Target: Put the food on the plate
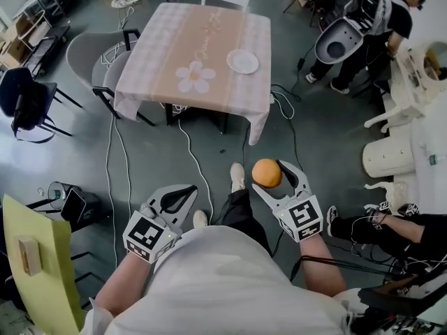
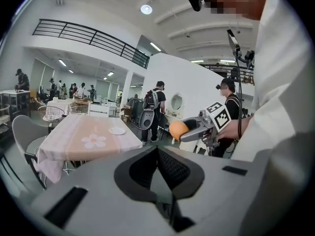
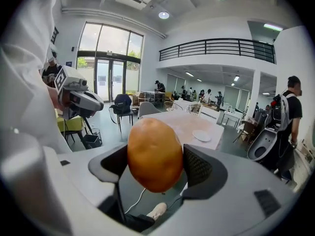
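A table (image 1: pixel 209 40) draped in a pale pink checked cloth with a white flower motif is seen from above, standing on a grey floor. A small white plate (image 1: pixel 242 61) is set on the table, close to its right-hand edge.

Well short of the table's near edge, over the floor, two hand-held grippers are raised in front of a person in a white top. An orange-brown, potato-shaped food item (image 1: pixel 266 173) is clamped in the right gripper (image 1: pixel 274 175), roughly in line with the table's right side. In the right gripper view the jaws are seen parted just wide enough to press against both flanks of the food item (image 3: pixel 155 154), with the table (image 3: pixel 182 124) and plate (image 3: pixel 202 135) visible beyond it.

The left gripper (image 1: pixel 190 188) is held level with it, also on the table's near side, in line with the table's middle. In the left gripper view its jaws are brought together at the tips, and nothing is gripped between them.

Grey chairs (image 1: pixel 91 51) are pushed in at the table's left side, and loose cables (image 1: pixel 188 152) are trailed across the floor from under the table.
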`<state>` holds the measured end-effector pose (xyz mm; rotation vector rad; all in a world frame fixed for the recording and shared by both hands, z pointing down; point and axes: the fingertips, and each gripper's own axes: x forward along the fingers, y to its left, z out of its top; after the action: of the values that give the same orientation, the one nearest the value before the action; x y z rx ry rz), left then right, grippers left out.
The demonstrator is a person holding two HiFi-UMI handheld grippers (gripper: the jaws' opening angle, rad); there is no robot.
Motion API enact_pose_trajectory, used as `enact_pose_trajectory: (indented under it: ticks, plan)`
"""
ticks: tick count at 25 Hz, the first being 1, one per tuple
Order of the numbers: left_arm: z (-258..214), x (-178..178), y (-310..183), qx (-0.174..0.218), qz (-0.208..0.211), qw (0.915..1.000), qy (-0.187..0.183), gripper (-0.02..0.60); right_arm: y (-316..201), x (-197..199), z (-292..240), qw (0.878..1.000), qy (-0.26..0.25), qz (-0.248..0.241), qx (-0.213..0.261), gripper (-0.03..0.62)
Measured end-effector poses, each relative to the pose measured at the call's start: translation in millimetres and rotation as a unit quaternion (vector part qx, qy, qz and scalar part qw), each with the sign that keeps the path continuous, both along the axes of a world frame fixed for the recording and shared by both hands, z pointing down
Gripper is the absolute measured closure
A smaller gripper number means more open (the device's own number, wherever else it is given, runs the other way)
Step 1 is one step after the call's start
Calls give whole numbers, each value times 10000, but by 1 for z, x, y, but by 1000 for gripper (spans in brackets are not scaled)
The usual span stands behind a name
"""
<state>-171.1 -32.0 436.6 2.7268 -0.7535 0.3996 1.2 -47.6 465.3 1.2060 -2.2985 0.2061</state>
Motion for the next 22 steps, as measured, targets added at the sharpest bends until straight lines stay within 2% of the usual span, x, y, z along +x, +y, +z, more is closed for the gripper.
enact_pose_trajectory:
  ticks: [7, 14, 18, 22]
  plan:
    - [3, 3, -88, 47, -693, 9975, -160, 572, -118, 30, 23, 9991, 107, -408, -72, 240]
    - [-23, 49, -173, 200, -1107, 9933, -262, 572, -249, 78, 45, 9945, 426, -928, -245, 240]
    - [-30, 73, -205, 133, -1338, 9904, -328, 572, -320, 99, 69, 9897, 648, -1223, -369, 240]
    - [-27, 81, -229, 43, -1637, 9856, -433, 572, -383, 105, 101, 9842, 853, -1471, -485, 240]
